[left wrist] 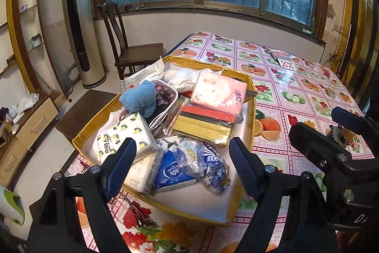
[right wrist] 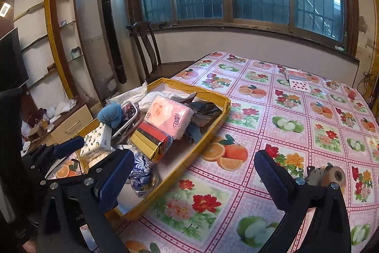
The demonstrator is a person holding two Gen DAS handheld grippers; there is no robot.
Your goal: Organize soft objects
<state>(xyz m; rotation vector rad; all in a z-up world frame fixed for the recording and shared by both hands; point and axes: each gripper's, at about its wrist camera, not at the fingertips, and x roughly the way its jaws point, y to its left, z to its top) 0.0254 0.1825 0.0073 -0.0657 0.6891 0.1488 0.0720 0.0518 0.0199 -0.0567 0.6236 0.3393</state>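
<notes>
While both grippers, left (left wrist: 182, 163) and right (right wrist: 191, 177), are held wide apart and empty, nothing is grasped; soft packs sit heaped in the box (left wrist: 250, 132) (tissue pack (left wrist: 218, 93) topmost). Next, one pack must be picked.

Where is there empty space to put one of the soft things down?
The tablecloth is bare between the box and the playing cards, and in front of the right gripper. Inside the box only a strip near its front corner is free; the rest is crowded with tissue packs.
</notes>
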